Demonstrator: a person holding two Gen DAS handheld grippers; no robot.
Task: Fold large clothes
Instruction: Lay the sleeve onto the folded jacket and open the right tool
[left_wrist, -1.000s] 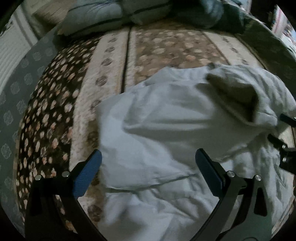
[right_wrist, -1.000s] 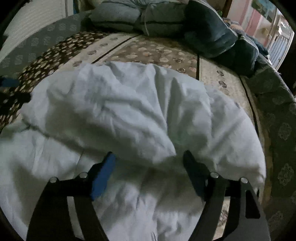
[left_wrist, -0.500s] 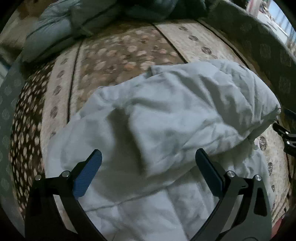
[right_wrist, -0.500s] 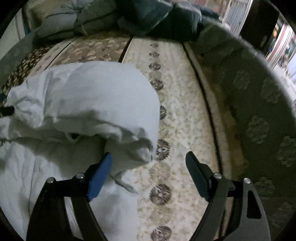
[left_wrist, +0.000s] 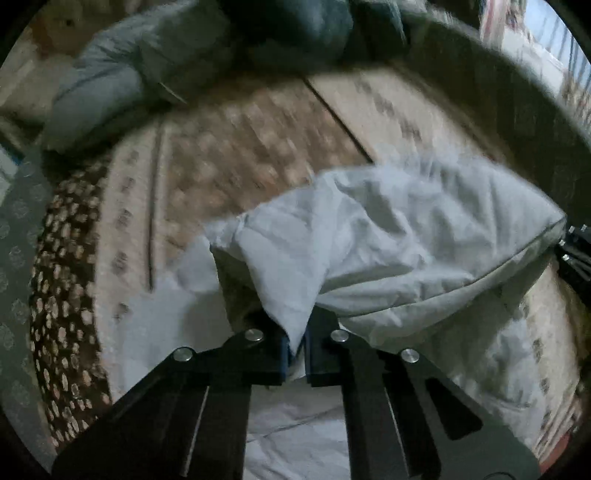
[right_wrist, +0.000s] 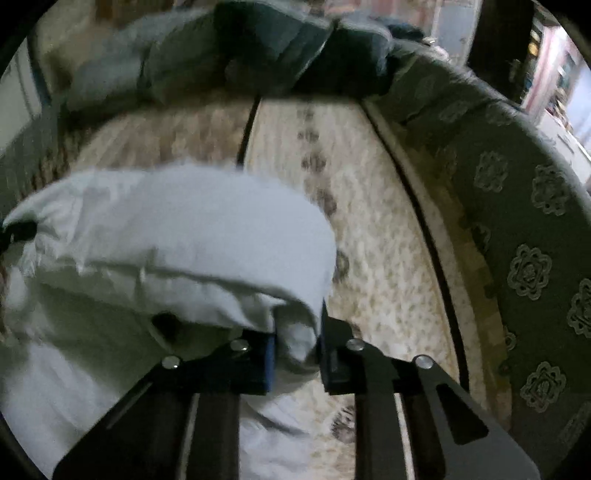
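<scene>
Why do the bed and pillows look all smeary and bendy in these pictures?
Left wrist view: the brown patterned bedspread and grey pillow are streaked by motion blur, while the black left gripper, pinching the white cloth garment, stays sharper. Right wrist view: dim light, the same smear; the fisheye lens bends the grey-green flowered bed edge into a curve.

The left tongs (left_wrist: 295, 350) point steeply down, and their jaws are closed tight on a corner of the white cloth (left_wrist: 406, 236). The right tongs (right_wrist: 295, 347) also point down; their jaws are closing, with a thick fold of the same cloth between the pads.
</scene>
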